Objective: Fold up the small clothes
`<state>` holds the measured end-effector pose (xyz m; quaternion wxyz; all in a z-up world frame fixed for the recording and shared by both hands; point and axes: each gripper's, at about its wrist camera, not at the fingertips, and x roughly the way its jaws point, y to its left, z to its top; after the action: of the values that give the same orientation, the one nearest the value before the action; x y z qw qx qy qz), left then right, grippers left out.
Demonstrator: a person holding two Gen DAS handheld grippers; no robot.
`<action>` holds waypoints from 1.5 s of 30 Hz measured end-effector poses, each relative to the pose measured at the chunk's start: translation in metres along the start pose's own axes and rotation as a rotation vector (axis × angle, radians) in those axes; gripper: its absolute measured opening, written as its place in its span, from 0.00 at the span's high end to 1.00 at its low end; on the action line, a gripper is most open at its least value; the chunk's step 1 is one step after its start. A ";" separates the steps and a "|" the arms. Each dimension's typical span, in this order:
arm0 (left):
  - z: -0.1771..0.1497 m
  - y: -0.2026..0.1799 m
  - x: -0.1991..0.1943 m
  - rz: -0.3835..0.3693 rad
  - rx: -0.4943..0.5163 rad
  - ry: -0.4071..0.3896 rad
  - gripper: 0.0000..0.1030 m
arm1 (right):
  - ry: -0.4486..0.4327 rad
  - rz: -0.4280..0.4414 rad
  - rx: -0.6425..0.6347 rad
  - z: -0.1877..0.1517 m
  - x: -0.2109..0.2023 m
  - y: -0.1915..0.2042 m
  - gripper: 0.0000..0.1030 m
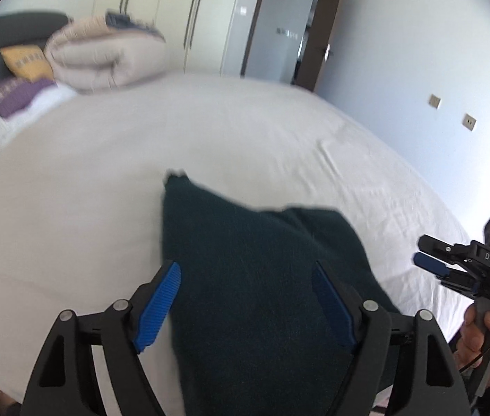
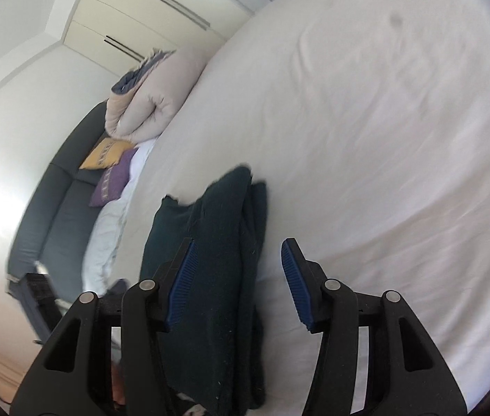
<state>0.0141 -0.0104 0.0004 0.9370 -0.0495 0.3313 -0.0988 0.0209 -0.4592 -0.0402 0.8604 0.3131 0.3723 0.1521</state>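
Observation:
A dark green folded garment (image 1: 245,277) lies on the white bed sheet (image 1: 210,145) at the near edge. My left gripper (image 1: 246,298) is open, its blue pads on either side above the garment, holding nothing. In the right wrist view the same garment (image 2: 217,260) lies in layered folds on the sheet (image 2: 366,138). My right gripper (image 2: 236,280) is open just above the garment's right edge, empty. The right gripper also shows in the left wrist view (image 1: 432,260) at the far right, held by a hand (image 1: 484,339).
A rolled beige duvet (image 1: 106,59) lies at the head of the bed, with a yellow cushion (image 1: 26,59) and a purple cushion (image 1: 9,95) against a dark grey headboard (image 2: 57,201). Wardrobe doors (image 1: 175,17) and an open doorway (image 1: 286,31) stand beyond.

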 end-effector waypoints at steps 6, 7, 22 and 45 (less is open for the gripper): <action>0.021 -0.028 -0.098 0.224 0.164 -0.366 0.00 | -0.310 -0.168 -0.254 0.014 -0.084 0.067 0.33; 0.023 -0.034 -0.111 0.272 0.193 -0.409 0.00 | -0.375 -0.186 -0.284 0.012 -0.096 0.077 0.22; 0.022 -0.020 -0.136 0.267 0.065 -0.221 0.00 | -0.525 -0.232 -0.503 -0.017 -0.170 0.165 0.00; -0.034 -0.017 -0.063 0.285 0.025 0.102 0.00 | -0.031 -0.401 -0.385 -0.075 -0.038 0.105 0.00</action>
<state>-0.0579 -0.0143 0.0150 0.9241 0.0149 0.3807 0.0288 -0.0631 -0.3673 0.0096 0.9226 0.0663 0.3777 0.0419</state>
